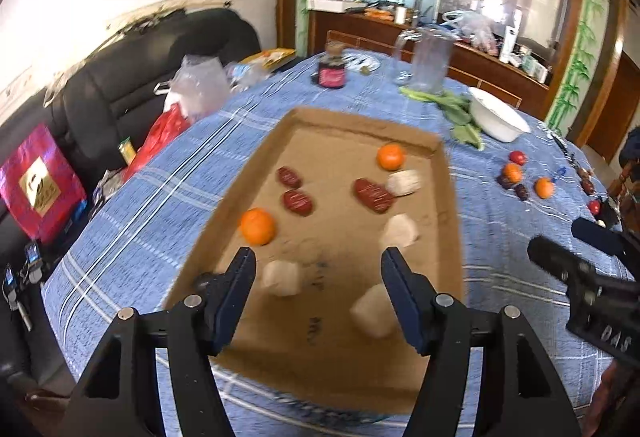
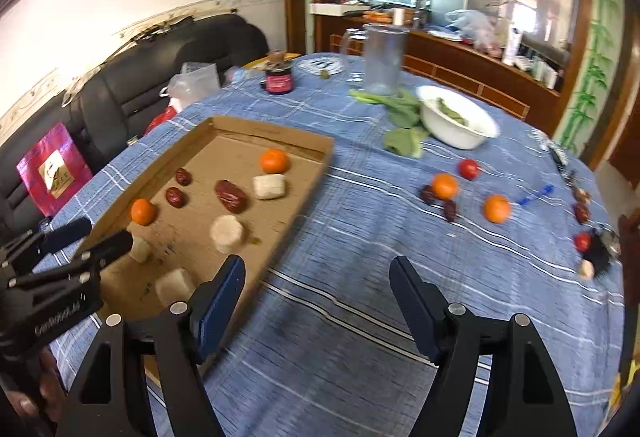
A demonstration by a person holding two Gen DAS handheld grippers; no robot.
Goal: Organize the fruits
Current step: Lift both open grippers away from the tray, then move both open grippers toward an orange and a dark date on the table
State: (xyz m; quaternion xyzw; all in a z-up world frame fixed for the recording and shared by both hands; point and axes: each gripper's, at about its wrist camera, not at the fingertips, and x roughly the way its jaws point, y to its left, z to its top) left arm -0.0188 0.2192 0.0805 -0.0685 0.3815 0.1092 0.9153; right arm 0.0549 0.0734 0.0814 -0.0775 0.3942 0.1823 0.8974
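Note:
A shallow cardboard tray [image 1: 450, 205] [image 2: 316, 165] lies on the blue checked tablecloth. In it are two oranges [image 1: 258, 226] [image 2: 275, 161], three red dates [image 1: 374, 195] [image 2: 230, 196] and several pale chunks [image 1: 282, 277] [image 2: 227, 233]. My left gripper [image 1: 319, 265] is open and empty above the tray's near end; it also shows in the right wrist view [image 2: 100, 237]. My right gripper [image 2: 318, 273] is open and empty over bare cloth right of the tray. Loose oranges [image 2: 445, 186] [image 1: 544, 188], dates [image 2: 450, 210] and small red fruits [image 2: 469, 168] lie on the cloth to the right.
A white bowl [image 2: 460, 135] with greens, leafy greens [image 2: 404, 141], a clear jug [image 2: 382, 57] and a dark jar [image 2: 279, 79] stand at the table's far side. A black sofa [image 1: 132, 77] with bags is at the left. A blue pen [image 2: 534, 196] lies at the right.

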